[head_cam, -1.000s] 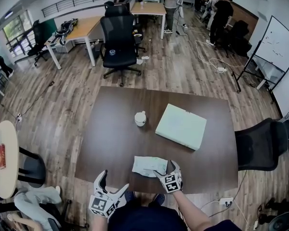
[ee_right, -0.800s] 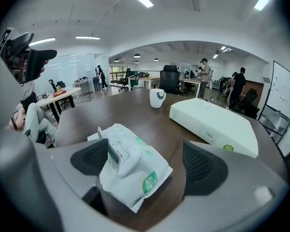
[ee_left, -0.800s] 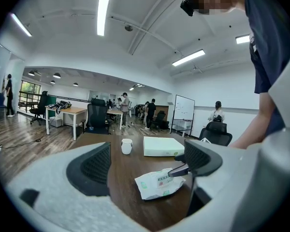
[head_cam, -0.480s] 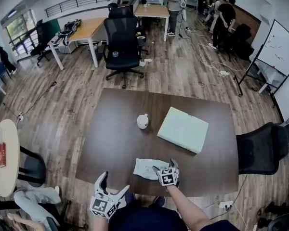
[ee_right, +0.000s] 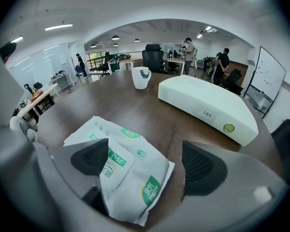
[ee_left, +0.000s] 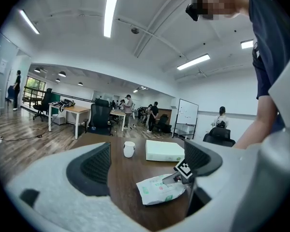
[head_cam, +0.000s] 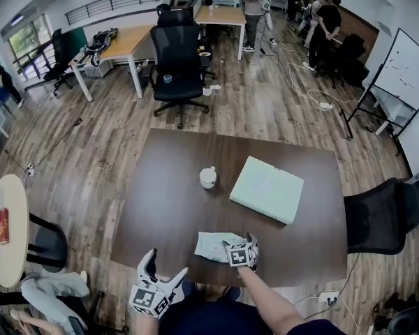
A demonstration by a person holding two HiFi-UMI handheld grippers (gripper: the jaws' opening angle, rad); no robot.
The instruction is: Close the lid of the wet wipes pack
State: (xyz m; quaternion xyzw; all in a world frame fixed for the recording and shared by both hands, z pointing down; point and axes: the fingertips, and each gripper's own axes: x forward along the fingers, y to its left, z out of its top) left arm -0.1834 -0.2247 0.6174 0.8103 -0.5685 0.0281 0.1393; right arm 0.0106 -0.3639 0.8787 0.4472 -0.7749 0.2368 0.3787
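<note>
Right gripper (head_cam: pixel 239 243) poised over the wet wipes pack (head_cam: pixel 214 245) at the table (head_cam: pixel 167 187)'s near edge, jaws apart above its right end, left gripper (head_cam: pixel 165 266) spread and empty off that edge: lining up, I'd say, next press the lid flat.

Wet wipes pack (ee_right: pixel 123 170) on brown table (ee_right: pixel 150 112) between right gripper's (ee_right: pixel 146 162) wide-apart fingers (ee_right: pixel 91 161)

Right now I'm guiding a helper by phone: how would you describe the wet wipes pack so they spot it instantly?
Start at the dark brown table; at its near edge, by the right tongs, lies the wet wipes pack. Unlike the rigid pale box and the white mug farther back, it is a soft, crumpled white pouch with green print.
</note>
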